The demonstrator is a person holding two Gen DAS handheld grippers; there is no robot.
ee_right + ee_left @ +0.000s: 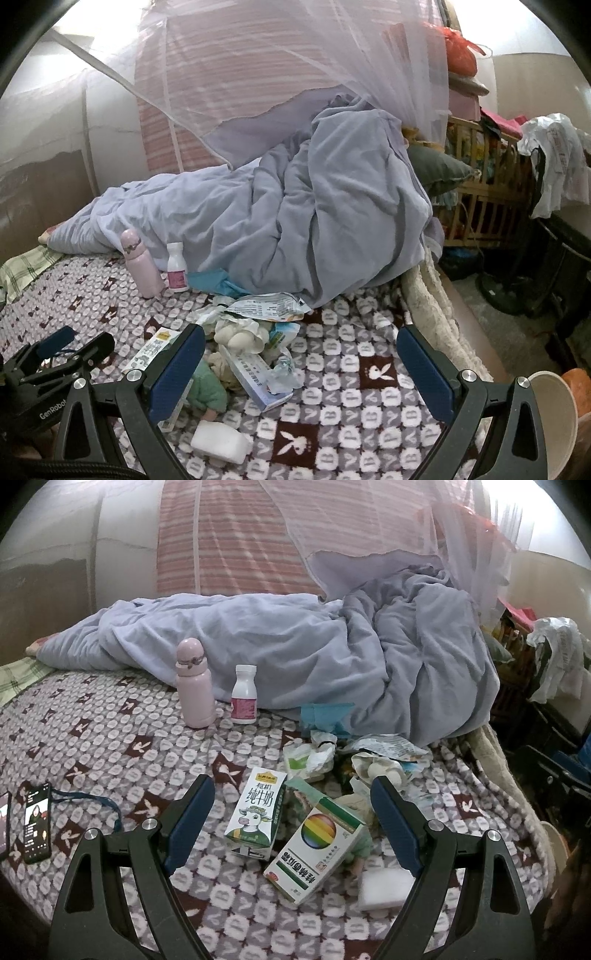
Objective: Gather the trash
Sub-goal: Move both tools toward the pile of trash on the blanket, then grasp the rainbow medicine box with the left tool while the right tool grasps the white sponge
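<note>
Trash lies in a pile on the patterned bedspread (110, 738). In the left wrist view a milk carton (255, 812) stands beside a rainbow medicine box (314, 853), with crumpled wrappers (354, 757) behind and a white foam block (384, 886) in front. My left gripper (291, 819) hovers open over the carton and box, touching neither. In the right wrist view my right gripper (301, 363) is open above bare bedspread (351, 369), right of the wrappers (266, 306), a white-blue box (255, 376), a small doll (207, 387) and the foam block (221, 441). The left gripper (70, 347) shows at far left.
A pink flask (194, 685) and a white pill bottle (244, 694) stand upright by a rumpled lilac duvet (332, 653). A phone (37, 821) lies at the left. A white bowl rim (554, 417) sits at the bed's right edge; a wooden crib (484, 184) stands beyond.
</note>
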